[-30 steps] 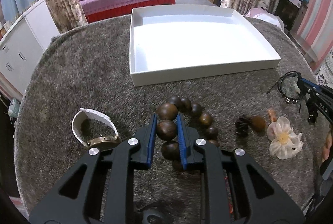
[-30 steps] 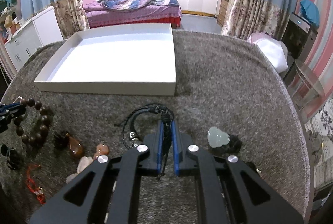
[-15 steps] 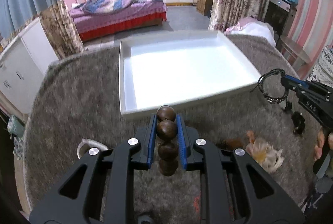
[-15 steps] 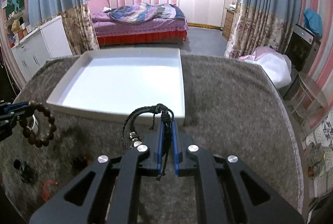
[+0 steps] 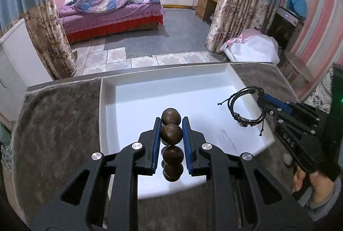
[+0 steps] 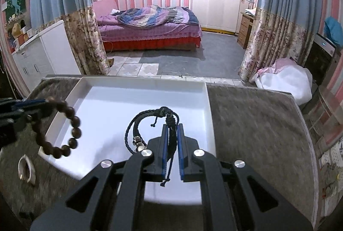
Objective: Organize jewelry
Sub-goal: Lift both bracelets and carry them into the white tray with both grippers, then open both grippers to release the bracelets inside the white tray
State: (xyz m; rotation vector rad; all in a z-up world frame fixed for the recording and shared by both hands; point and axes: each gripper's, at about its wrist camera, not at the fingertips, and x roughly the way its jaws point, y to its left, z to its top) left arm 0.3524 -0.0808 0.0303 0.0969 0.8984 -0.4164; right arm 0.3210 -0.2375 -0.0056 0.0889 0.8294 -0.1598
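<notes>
Black hand-held gripper [image 5: 171, 130], blue pads [image 5: 156, 143]

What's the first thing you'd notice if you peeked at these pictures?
Two bracelets dangling in the air over a big white tray! The left gripper pinches a brown wooden bead bracelet, and the right gripper pinches a black braided cord bracelet. Behind the table is a purple bed.
</notes>
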